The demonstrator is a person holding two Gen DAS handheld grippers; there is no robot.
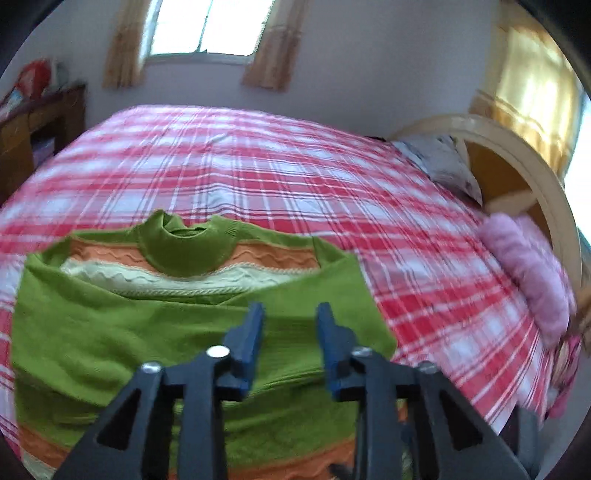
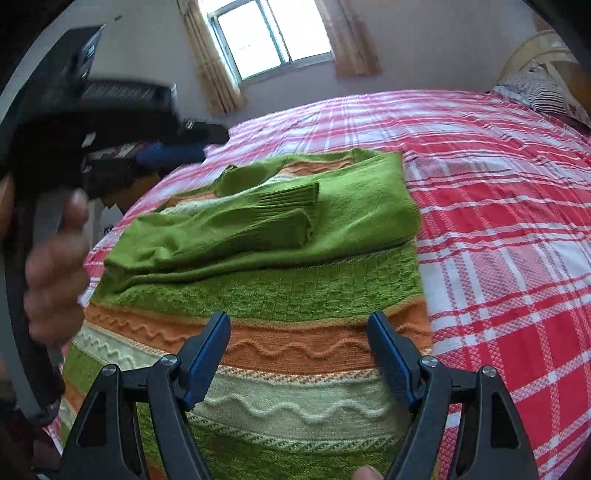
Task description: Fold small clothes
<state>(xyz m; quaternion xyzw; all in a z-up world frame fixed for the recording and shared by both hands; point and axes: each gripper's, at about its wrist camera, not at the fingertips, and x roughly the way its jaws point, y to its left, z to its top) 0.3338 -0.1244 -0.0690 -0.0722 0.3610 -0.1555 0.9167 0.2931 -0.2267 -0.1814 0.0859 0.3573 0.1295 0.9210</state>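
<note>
Green knit sweater (image 2: 280, 229) with orange and cream wavy bands spread flat on the red-and-white plaid bedspread (image 2: 498, 229), toward the near edge of the bed. Collar (image 1: 181, 240) at the far end, hem nearest the cameras. Both sleeves folded inward across the chest, ribbed cuffs (image 2: 295, 206) overlapping near the middle, one lying just above the other.

Left claw (image 1: 290, 317) parted a moderate way, blue fingertips (image 1: 255, 328) poised over the folded sleeve area, gripping nothing; touching the knit or just above it, cannot tell.

Right claw (image 2: 299, 332) spread wide, blue pads (image 2: 210, 350) over the orange band near the hem, nothing between them. Seen from the right wrist, left hand (image 2: 55, 269) wrapped around the black handle of its tool at the sweater's left side, blurred.

Patterned pillow (image 1: 443, 166) and pink cushion (image 1: 528, 273) at the rounded wooden headboard (image 1: 517, 147), well apart from the sweater. Curtained window (image 1: 207, 26) in the far wall.
</note>
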